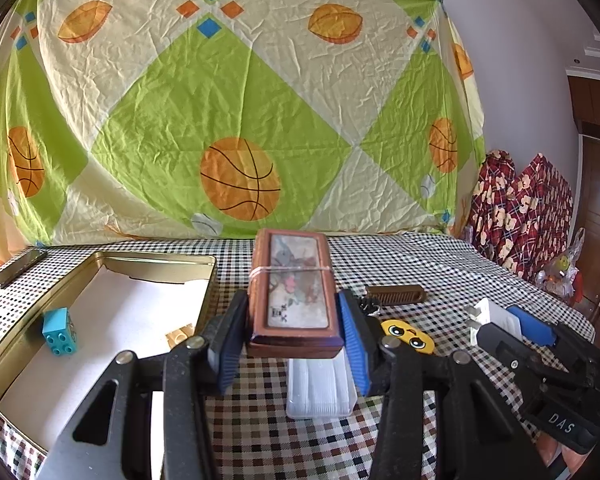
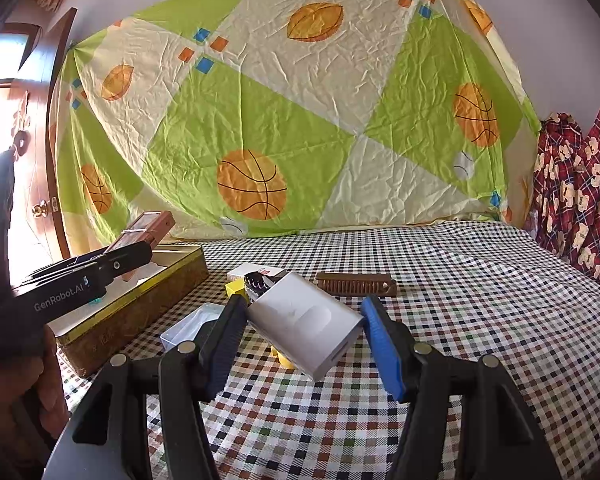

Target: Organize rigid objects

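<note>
Gold tin (image 1: 100,258): left on the checkered tablecloth (image 1: 400,256), holding a blue block (image 1: 59,330).
Left gripper (image 1: 294,330): level, clamped on the wooden box (image 1: 294,292), raised beside the tin.
Right gripper (image 2: 304,334): level, fingers closed against the tilted white charger (image 2: 304,322), lifted over the cloth.

The wooden box (image 1: 296,300) covers the far end of the clear plastic case (image 1: 320,392) beneath it. The yellow emoji toy (image 1: 408,336) is half concealed behind the left gripper's (image 1: 294,344) blue pad. In the right wrist view, the white charger (image 2: 306,328) hides most of a yellow piece (image 2: 284,358) under it, and the tin's (image 2: 140,312) interior is largely blocked by the other gripper. A dark clip-like item (image 2: 258,282) beyond the charger is too small to identify.
</note>
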Tool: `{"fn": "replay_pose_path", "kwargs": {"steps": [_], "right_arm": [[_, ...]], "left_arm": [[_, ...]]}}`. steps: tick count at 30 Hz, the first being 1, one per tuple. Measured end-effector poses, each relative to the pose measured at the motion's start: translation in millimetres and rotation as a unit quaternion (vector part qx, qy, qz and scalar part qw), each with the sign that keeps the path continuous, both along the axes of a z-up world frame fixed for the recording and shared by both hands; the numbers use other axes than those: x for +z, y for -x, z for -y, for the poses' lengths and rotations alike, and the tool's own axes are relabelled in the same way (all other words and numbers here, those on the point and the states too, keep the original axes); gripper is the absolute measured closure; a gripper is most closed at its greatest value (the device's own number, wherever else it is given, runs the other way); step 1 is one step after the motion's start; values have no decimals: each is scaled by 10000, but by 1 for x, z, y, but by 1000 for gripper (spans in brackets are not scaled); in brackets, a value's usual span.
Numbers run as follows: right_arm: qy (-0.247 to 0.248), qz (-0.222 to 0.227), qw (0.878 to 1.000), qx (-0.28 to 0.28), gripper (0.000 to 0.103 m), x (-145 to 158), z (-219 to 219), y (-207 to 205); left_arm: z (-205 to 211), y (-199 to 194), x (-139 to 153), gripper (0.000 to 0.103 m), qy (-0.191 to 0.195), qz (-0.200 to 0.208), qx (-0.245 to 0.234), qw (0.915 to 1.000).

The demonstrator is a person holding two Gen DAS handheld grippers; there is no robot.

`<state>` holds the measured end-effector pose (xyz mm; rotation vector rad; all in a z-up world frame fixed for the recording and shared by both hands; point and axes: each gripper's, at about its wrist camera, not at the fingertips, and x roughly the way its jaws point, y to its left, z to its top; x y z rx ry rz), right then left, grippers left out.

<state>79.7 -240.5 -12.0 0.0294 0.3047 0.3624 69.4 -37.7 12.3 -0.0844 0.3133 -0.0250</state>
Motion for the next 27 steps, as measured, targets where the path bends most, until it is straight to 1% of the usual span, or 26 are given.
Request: {"fn": "replay_pose_path", "kwargs": {"steps": [17, 27], "right_arm": [[-13, 286, 9996, -20, 41, 2, 2, 10], [-12, 541, 9985, -2, 41, 2, 1, 17]], "left_arm": [[-5, 9, 4, 59, 77, 262, 104, 9996], [-7, 16, 7, 59, 107, 458, 162, 9988]]}}
